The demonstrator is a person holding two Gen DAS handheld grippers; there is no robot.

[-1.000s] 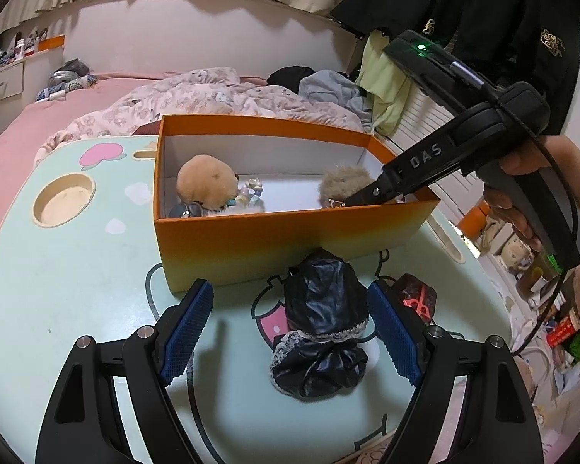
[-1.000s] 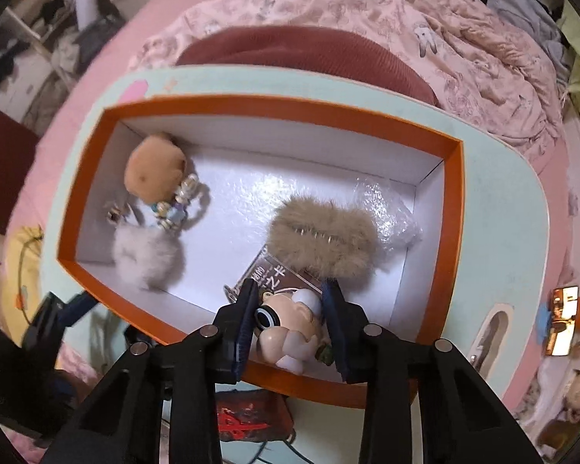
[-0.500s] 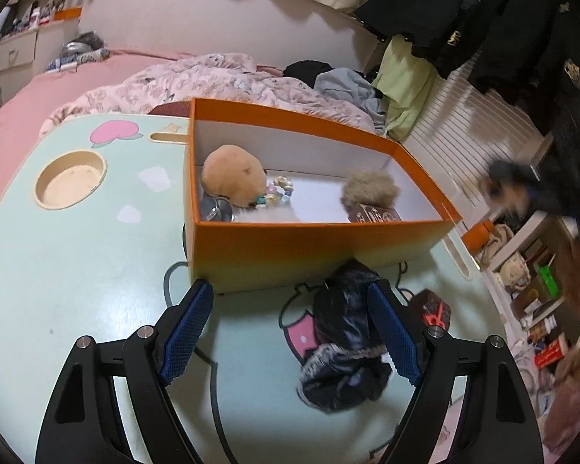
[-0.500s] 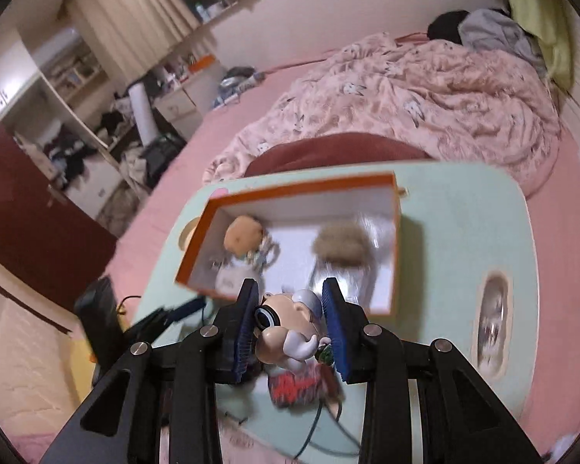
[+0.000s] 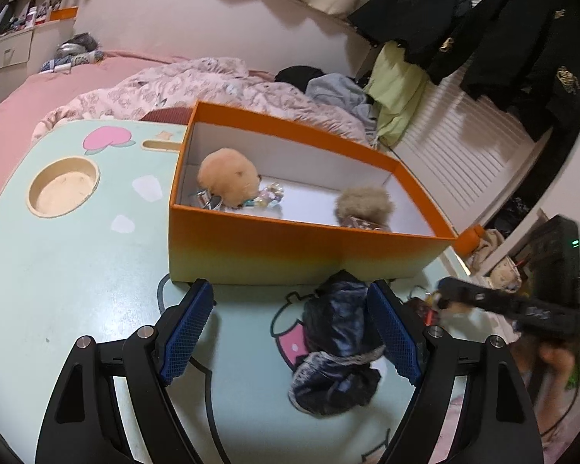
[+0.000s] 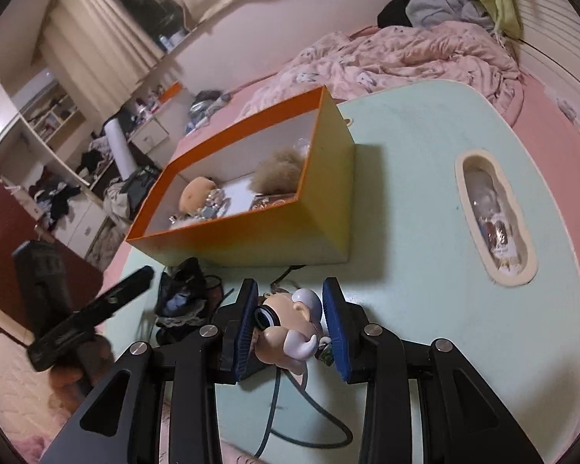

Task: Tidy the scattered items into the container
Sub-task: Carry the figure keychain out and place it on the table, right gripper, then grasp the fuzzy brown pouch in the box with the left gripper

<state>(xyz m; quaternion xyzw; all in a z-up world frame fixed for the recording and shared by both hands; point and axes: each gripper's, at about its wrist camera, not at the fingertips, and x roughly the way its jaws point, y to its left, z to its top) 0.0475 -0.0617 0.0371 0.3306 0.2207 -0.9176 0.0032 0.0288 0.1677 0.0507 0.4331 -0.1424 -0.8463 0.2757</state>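
Observation:
An orange box (image 5: pixel 290 247) stands on the mint table and holds a tan plush ball (image 5: pixel 228 178), beads and a brown furry clip (image 5: pixel 363 203); the box also shows in the right wrist view (image 6: pixel 251 236). My left gripper (image 5: pixel 290 336) is open, low over the table, with a black lace-trimmed pouch (image 5: pixel 340 352) lying by its right pad. My right gripper (image 6: pixel 292 324) is shut on a small cream figure with a white cap (image 6: pixel 290 328), held just above the table in front of the box. A dark red item (image 5: pixel 423 311) lies right of the pouch.
The mint table (image 5: pixel 58 278) has a round wooden recess (image 5: pixel 63 186) at left and an oval recess (image 6: pixel 495 216) with small items at right. A dark cord (image 6: pixel 290 417) lies near the front edge. A pink bed with rumpled bedding (image 5: pixel 212 81) lies behind.
My right gripper, still holding the figure, pulled out of the box, swung away and came down low in front of it. My left gripper stayed open by the pouch and shifted slightly.

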